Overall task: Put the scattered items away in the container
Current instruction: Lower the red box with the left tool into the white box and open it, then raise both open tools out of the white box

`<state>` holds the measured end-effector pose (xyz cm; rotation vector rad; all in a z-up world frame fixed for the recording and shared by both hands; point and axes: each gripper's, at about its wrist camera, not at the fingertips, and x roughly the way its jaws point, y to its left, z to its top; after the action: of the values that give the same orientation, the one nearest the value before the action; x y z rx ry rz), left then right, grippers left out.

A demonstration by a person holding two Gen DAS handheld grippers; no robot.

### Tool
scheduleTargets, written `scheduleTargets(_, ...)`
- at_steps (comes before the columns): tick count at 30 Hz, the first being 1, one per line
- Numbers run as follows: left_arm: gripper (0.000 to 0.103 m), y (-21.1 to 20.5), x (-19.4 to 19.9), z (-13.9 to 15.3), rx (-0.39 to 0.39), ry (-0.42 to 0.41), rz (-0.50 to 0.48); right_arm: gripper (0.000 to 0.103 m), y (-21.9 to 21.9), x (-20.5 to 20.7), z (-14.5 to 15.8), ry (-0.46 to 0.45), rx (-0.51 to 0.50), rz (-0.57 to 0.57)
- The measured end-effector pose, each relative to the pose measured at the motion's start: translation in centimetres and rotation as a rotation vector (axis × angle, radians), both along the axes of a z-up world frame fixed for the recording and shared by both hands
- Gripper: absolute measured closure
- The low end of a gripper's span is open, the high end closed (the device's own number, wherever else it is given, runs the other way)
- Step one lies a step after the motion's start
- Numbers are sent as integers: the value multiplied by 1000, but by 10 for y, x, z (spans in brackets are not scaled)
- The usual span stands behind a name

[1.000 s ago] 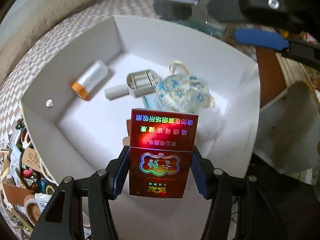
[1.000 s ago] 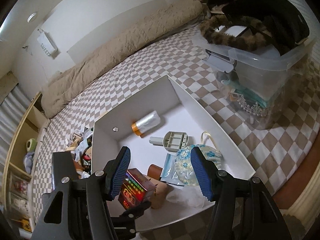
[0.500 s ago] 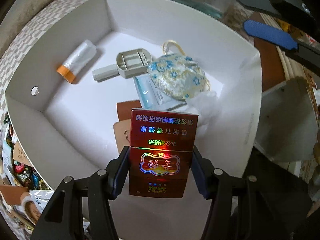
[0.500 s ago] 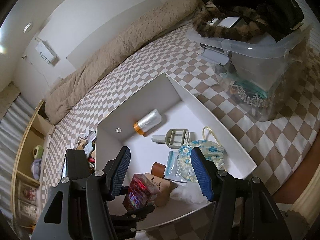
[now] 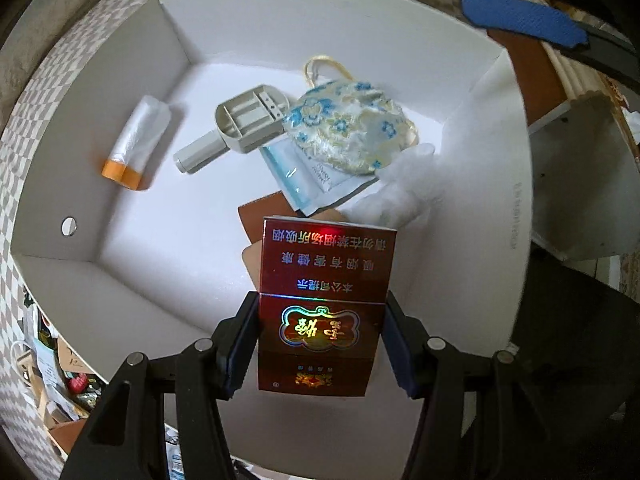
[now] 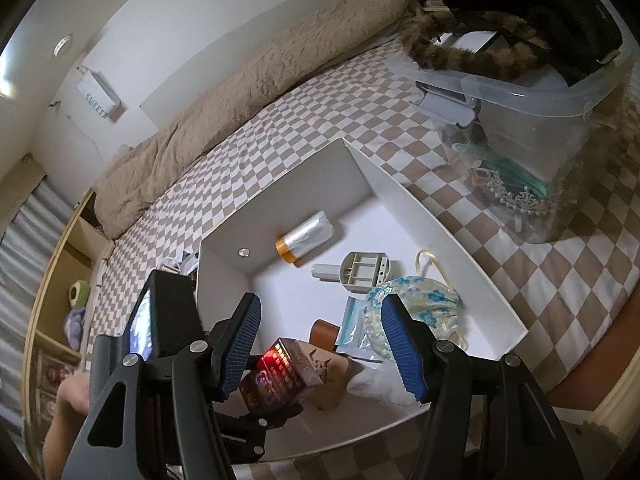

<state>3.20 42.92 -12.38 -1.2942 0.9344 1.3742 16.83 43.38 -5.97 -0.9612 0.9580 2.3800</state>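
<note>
My left gripper (image 5: 320, 308) points straight down into the white cardboard box (image 5: 280, 20), shut on a red cigarette pack (image 5: 324, 280) held by its two sides. In the right wrist view the same pack (image 6: 276, 376) hangs inside the box's near left corner. Lying in the box are a plastic roll with an orange end (image 5: 136, 144), a grey plastic holder (image 5: 240, 120), a floral pouch (image 5: 348, 124), a blue sachet (image 5: 304, 176), a brown tag (image 5: 260, 216) and white wadding (image 5: 404, 188). My right gripper (image 6: 322, 308) hovers above the box's near edge, open, nothing between its fingers.
The box (image 6: 288, 184) sits on a checkered bedcover (image 6: 280, 120). A clear storage bin (image 6: 532, 120) with a fur-trimmed dark garment on top stands to the right. A plush beige blanket (image 6: 240, 92) lies behind. Small clutter (image 5: 60, 380) is piled left of the box.
My left gripper has tilted further down and rolled, so the box floor now fills its view; the red pack stays clamped. The right gripper has not moved.
</note>
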Motion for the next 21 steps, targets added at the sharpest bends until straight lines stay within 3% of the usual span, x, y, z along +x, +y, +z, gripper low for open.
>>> scheduleTargets(4,30,-1,-10,-6,-14,-10,36,40,-2,-2,0,-7,7,10)
scheduleTargets(6,27,-2,-12,-5,5,-26,45,40,-2,-2,-1,-13,12,12)
scheduleTargets(8,18,-2,-11,-3,22,-43,51,40,-2,-2,-2,-16,11,14)
scheduleTargets(21,16,-4,-3,17,74,6,79,40,-2,-1,1,-8,13,16)
